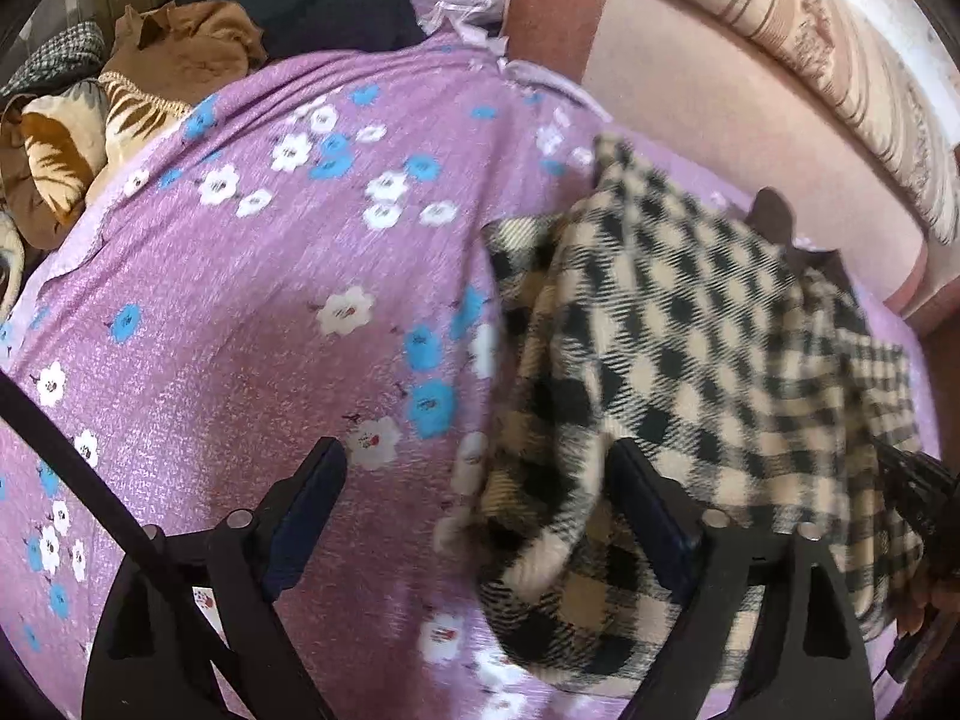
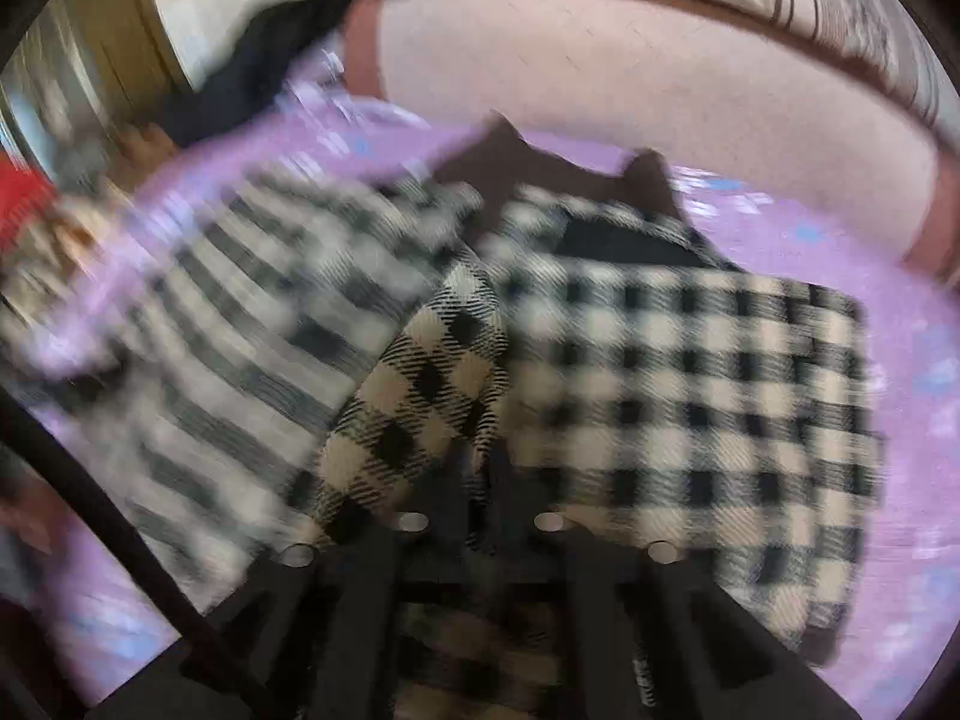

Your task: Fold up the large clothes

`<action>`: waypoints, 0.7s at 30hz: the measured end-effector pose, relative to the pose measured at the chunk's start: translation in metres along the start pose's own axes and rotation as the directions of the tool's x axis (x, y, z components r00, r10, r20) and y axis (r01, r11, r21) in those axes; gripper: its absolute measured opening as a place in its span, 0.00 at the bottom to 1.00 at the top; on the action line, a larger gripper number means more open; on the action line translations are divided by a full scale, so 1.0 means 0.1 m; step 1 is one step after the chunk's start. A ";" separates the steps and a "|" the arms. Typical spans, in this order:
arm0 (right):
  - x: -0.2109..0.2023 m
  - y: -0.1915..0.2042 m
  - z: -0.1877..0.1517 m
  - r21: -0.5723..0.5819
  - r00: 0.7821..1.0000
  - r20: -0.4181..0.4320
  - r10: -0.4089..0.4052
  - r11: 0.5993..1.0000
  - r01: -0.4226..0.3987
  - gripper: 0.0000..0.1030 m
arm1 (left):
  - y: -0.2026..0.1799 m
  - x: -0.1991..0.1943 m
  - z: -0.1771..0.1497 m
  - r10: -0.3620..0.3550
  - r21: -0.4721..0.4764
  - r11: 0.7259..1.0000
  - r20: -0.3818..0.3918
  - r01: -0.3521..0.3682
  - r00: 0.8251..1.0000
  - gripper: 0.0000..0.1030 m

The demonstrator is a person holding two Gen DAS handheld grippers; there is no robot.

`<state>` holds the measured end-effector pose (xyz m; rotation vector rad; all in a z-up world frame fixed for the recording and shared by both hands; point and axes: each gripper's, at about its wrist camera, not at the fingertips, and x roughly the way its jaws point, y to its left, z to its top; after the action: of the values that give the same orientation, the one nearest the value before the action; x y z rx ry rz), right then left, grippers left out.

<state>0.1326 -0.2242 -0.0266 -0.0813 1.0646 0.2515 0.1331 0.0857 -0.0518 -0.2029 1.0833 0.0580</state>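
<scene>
**Checked garment on the bed, right fingers pinched on a fold**

On the bed, under the left wrist camera, a purple floral bedsheet (image 1: 252, 276) fills most of the picture. The left gripper (image 1: 474, 480) hangs above it with its fingers (image 1: 312, 480) wide apart and nothing clamped; the left one stands over bare sheet at about 7 o'clock, the right one at about 5 o'clock over the edge of the cloth. The cream-and-black checked garment (image 1: 690, 348) lies bunched from the centre out to 4 o'clock, its dark lining showing at the far edge near 2 o'clock. A heap of other clothes (image 1: 180, 42), brown, dark and striped, sits at 10 to 11 o'clock. A pink headboard (image 1: 690, 84) curves across at 1 to 2 o'clock.

Seen from the right wrist camera, much is blurred. The checked garment (image 2: 690, 372) spreads across the middle from 9 to 3 o'clock over the bedsheet (image 2: 912, 312), dark lining showing at 12 o'clock. The right gripper (image 2: 483, 474) sits at 6 o'clock with its fingers (image 2: 444, 498) together, clamped on a raised fold of the garment that runs up from them toward the centre. The headboard (image 2: 600, 72) arcs across the top.
</scene>
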 end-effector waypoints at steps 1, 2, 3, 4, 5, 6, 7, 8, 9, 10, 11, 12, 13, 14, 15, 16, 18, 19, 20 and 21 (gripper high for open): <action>0.01 -0.12 -0.07 0.049 0.999 0.013 -0.032 0.998 0.031 0.01 | 0.05 0.02 -0.01 -0.010 -0.019 1.000 -0.005 0.010 1.000 0.88; 0.02 -0.33 -0.15 0.162 0.999 0.025 -0.021 0.987 0.016 0.00 | 0.06 0.03 -0.01 -0.020 -0.033 0.999 -0.008 0.019 1.000 0.88; 0.02 -0.45 -0.21 0.234 0.999 0.043 0.032 0.971 -0.042 0.00 | 0.08 0.03 0.00 -0.025 -0.045 0.999 -0.016 0.025 1.000 0.88; -0.01 -0.53 -0.25 0.278 0.995 0.060 0.074 0.957 -0.088 0.00 | 0.08 0.03 0.00 -0.023 -0.046 0.999 -0.017 0.022 1.000 0.88; -0.07 -0.55 -0.27 0.283 0.994 0.069 0.083 0.954 -0.099 0.00 | 0.07 0.01 0.00 -0.018 -0.044 0.999 -0.015 0.017 1.000 0.88; -0.17 -0.55 -0.28 0.272 0.992 0.086 0.096 0.955 -0.116 0.05 | 0.06 -0.01 0.00 -0.013 -0.041 0.999 -0.010 0.013 1.000 0.88; -0.35 -0.60 -0.30 0.255 0.987 0.126 0.102 0.958 -0.131 0.13 | 0.05 -0.05 0.01 -0.014 -0.042 0.999 0.001 0.014 1.000 0.88; -0.47 -0.66 -0.32 0.251 0.984 0.154 0.084 0.960 -0.122 0.30 | 0.05 -0.09 0.02 -0.018 -0.044 0.999 0.015 0.019 1.000 0.88; -0.61 -0.74 -0.32 0.258 0.982 0.183 0.040 0.962 -0.087 0.42 | 0.06 -0.14 0.04 -0.023 -0.047 0.999 0.029 0.024 0.999 0.88; -0.73 -0.85 -0.33 0.285 0.979 0.199 -0.044 0.959 -0.015 0.59 | 0.07 -0.19 0.08 -0.040 -0.056 0.998 0.056 0.043 0.998 0.88; -0.82 -0.98 -0.32 0.323 0.969 0.209 -0.129 0.945 0.056 0.62 | 0.06 -0.22 0.11 -0.048 -0.064 0.997 0.070 0.052 0.996 0.88; -0.85 -1.13 -0.31 0.360 0.964 0.211 -0.163 0.930 0.078 0.62 | 0.07 -0.24 0.15 -0.050 -0.078 0.995 0.082 0.057 0.995 0.88; -0.82 -1.23 -0.27 0.387 0.966 0.204 -0.159 0.919 0.070 0.62 | 0.09 -0.22 0.18 -0.050 -0.090 0.994 0.079 0.057 0.996 0.88; -0.75 -1.29 -0.23 0.405 0.971 0.187 -0.148 0.912 0.061 0.62 | 0.10 -0.20 0.20 -0.052 -0.100 0.993 0.072 0.059 0.996 0.88; -0.65 -1.35 -0.19 0.414 0.976 0.162 -0.142 0.908 0.063 0.62 | 0.11 -0.16 0.21 -0.059 -0.112 0.992 0.061 0.065 0.996 0.88; -0.54 -1.38 -0.14 0.415 0.979 0.138 -0.153 0.906 0.083 0.62 | 0.12 -0.11 0.20 -0.056 -0.123 0.990 0.052 0.062 0.997 0.88; -0.28 -1.44 -0.07 0.393 0.980 0.084 -0.179 0.910 0.132 0.61 | 0.11 0.00 0.20 -0.040 -0.122 0.992 0.026 0.042 0.999 0.88; -0.22 -1.46 -0.07 0.384 0.983 0.070 -0.172 0.914 0.132 0.48 | 0.11 0.04 0.20 -0.034 -0.116 0.993 0.020 0.036 0.999 0.88; -0.10 -1.40 -0.04 0.371 0.986 0.055 -0.158 0.920 0.127 0.18 | 0.10 0.07 0.20 -0.030 -0.109 0.994 0.017 0.032 0.999 0.88; -0.08 -1.38 -0.02 0.358 0.986 0.049 -0.160 0.924 0.132 0.07 | 0.10 0.10 0.21 -0.026 -0.102 0.994 0.015 0.028 1.000 0.88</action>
<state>0.1611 -0.3592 -0.0283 0.1721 1.0062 -0.0750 0.1550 0.0990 -0.0523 -0.3086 1.0648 0.0905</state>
